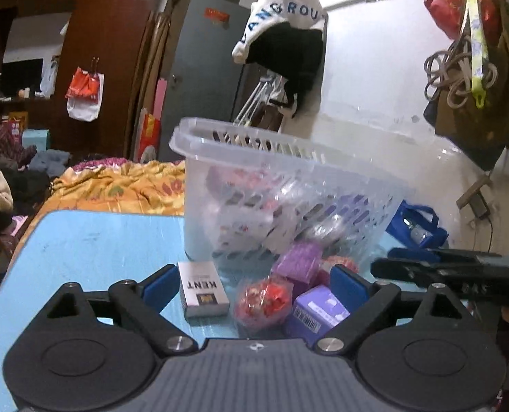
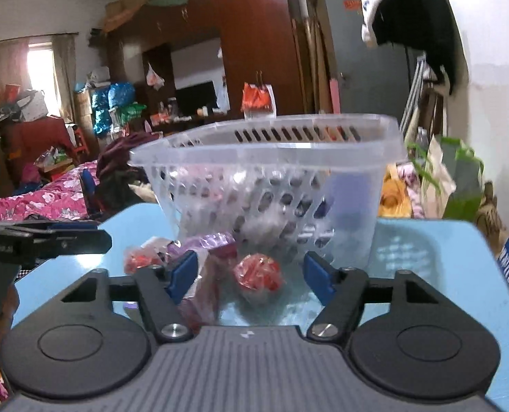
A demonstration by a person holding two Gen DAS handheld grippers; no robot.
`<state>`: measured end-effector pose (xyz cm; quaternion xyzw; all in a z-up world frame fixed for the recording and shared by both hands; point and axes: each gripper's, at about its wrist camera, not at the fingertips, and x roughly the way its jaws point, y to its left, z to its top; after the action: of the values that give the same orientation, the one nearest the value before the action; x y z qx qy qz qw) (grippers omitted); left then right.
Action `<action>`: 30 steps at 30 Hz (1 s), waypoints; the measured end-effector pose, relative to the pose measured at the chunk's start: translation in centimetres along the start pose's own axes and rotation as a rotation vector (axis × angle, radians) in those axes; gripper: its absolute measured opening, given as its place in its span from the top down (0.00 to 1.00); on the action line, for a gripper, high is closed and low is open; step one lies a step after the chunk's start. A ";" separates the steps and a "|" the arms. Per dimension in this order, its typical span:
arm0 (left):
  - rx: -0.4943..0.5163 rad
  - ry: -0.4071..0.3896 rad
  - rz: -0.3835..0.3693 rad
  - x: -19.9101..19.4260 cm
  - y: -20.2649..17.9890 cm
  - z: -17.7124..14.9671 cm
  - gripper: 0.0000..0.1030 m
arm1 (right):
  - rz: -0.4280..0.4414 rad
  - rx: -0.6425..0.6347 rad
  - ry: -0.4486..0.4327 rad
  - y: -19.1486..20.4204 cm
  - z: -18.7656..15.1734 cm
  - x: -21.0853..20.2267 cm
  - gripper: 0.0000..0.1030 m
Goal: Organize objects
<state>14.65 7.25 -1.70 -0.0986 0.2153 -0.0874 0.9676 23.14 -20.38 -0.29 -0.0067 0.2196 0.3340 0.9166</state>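
Note:
A clear slotted plastic basket (image 1: 254,144) (image 2: 264,154) stands on the light blue table (image 1: 93,240) (image 2: 426,250) and holds several small packets. In front of it lie a grey KENT box (image 1: 203,288), a red wrapped ball (image 1: 263,300) (image 2: 257,273), a purple packet (image 1: 297,262) and a purple box (image 1: 317,312). My left gripper (image 1: 252,286) is open, low over the table, with the KENT box, red ball and purple box between its fingers. My right gripper (image 2: 251,273) is open, with the red ball between its fingers.
A bed with an orange patterned cover (image 1: 124,185) lies beyond the table's far edge. A cap (image 1: 281,24) and bags (image 1: 474,61) hang on the white wall at the right. A blue bag (image 1: 419,223) sits behind the basket. Dark wardrobes (image 2: 254,41) stand behind.

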 end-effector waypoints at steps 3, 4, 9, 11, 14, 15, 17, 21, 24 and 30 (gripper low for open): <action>0.006 0.014 0.018 0.4 -0.1 -0.8 0.08 | 0.004 0.021 0.039 0.2 -0.9 0.5 0.47; 0.003 0.017 0.023 0.3 -0.1 -0.9 0.08 | 0.002 0.029 0.051 0.2 -1.2 0.7 0.48; 0.007 0.043 0.044 0.8 -0.3 -1.1 0.08 | -0.019 0.027 0.122 0.4 -1.3 2.3 0.48; 0.015 0.058 0.052 1.0 -0.5 -1.2 0.08 | -0.030 0.005 0.137 0.7 -1.5 2.6 0.51; 0.029 0.078 0.067 1.5 -1.0 -1.2 0.08 | -0.048 -0.005 0.123 0.5 -1.8 1.7 0.55; 0.028 0.086 0.073 1.7 -1.1 -1.2 0.08 | -0.057 -0.007 0.112 0.4 -1.8 1.2 0.55; 0.002 0.087 0.080 1.9 -1.1 -1.2 0.08 | -0.071 0.001 0.083 -0.2 -2.0 0.2 0.55; -0.022 0.080 0.109 2.4 -1.8 -1.1 0.11 | -0.083 0.009 0.031 -0.8 -2.2 -1.7 0.55; -0.004 0.066 0.111 2.6 -2.6 -1.2 0.17 | -0.062 0.021 0.005 -1.2 -2.1 -2.2 0.55; -0.064 0.027 0.136 1.6 -1.5 -1.1 0.37 | -0.062 0.014 -0.015 -0.6 -1.7 -1.7 0.55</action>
<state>15.41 5.29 -3.01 -0.1132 0.2374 -0.0160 0.9647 21.68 -22.17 -1.19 -0.0047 0.2149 0.3041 0.9281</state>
